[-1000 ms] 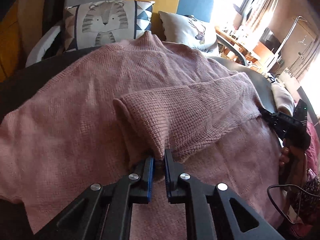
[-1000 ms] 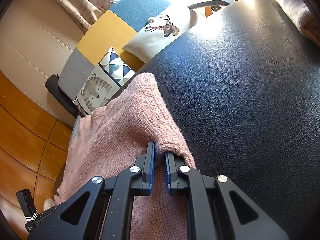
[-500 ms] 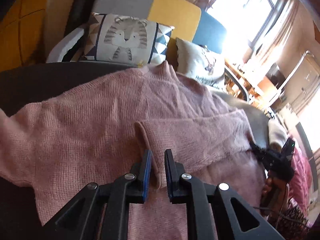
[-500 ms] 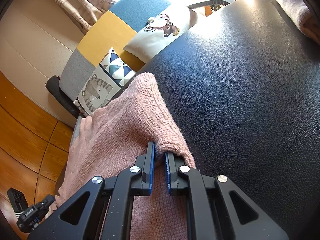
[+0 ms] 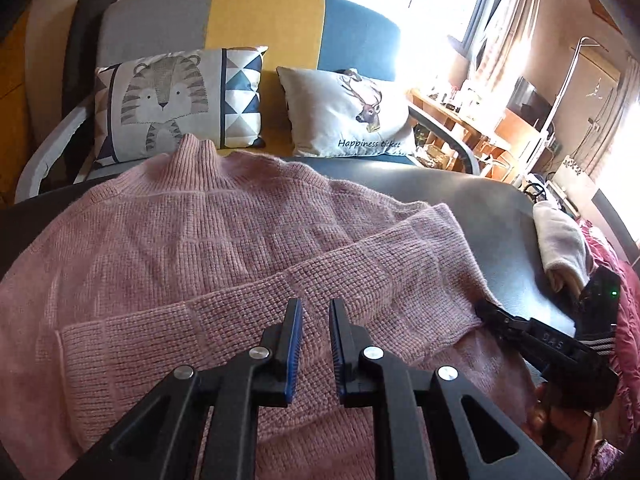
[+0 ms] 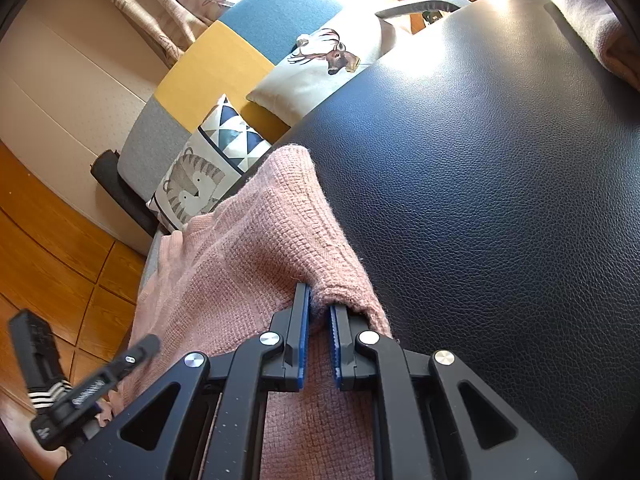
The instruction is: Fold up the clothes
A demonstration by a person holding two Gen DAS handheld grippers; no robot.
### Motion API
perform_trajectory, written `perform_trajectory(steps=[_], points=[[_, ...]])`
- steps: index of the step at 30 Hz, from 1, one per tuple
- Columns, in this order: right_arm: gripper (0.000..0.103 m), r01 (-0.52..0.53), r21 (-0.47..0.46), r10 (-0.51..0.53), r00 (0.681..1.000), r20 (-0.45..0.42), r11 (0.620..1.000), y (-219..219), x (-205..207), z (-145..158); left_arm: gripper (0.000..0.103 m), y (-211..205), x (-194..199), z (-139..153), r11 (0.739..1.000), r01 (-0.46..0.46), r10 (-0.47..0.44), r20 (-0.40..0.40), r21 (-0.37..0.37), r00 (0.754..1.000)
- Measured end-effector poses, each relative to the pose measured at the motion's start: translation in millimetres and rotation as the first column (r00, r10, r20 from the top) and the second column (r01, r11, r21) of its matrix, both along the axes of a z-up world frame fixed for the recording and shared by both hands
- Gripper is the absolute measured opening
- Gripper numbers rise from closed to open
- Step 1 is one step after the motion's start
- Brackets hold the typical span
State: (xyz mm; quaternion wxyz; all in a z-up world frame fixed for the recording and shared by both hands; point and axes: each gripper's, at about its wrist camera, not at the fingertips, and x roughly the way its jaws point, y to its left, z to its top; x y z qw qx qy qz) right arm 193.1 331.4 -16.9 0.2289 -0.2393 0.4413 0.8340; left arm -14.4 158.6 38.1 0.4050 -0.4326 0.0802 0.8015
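Pink sweater (image 5: 192, 240) collar toward sofa (image 5: 264, 16); sleeve (image 5: 280, 304) folded crosswise

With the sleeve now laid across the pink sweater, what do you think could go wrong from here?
1. The right gripper pinches only a small bunch of the pink sweater at its side edge; pulling from there may drag the body askew on the smooth black table.
2. The left gripper is open above the folded sleeve; closing low could snag the loose knit and undo the fold.
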Motion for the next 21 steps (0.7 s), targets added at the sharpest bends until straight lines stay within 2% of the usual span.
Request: perform_trajectory(steps=[2,3,4,5,11,14,16,21], points=[[0.008,0.000,0.000,0.000,1.000,0.002,1.000,0,0,0,0.013,-4,-7,-15,0.999,-0.030,0.031,0.029,-0.021,0.999],[0.008,0.001,-0.001,-0.001,1.000,0.002,1.000,0,0,0,0.014,-10,-9,-19,0.999,-0.035,0.035,0.035,-0.005,0.999],[0.008,0.001,-0.002,-0.001,1.000,0.002,1.000,0,0,0,0.015,-18,-11,-19,0.999,-0.036,0.035,0.037,0.025,0.999],[0.008,0.001,-0.002,-0.001,1.000,0.002,1.000,1,0,1,0.012,-25,-12,-19,0.999,-0.038,0.037,0.035,0.035,0.999],[0.008,0.002,-0.001,-0.002,1.000,0.003,1.000,0,0,1,0.010,-65,-20,-12,0.998,-0.054,0.054,0.008,0.033,0.999],[0.008,0.001,-0.001,-0.001,1.000,0.003,1.000,0,0,1,0.010,-93,-30,-16,0.993,-0.113,0.111,0.033,0.045,0.993],[0.008,0.000,-0.001,0.000,1.000,0.003,1.000,0,1,1,0.011,-116,-36,-21,0.984,-0.164,0.160,0.062,0.074,0.985],[0.008,-0.001,-0.002,0.001,1.000,0.003,1.000,0,1,1,0.010,-152,-39,-34,0.946,-0.239,0.200,0.188,0.218,0.962]])
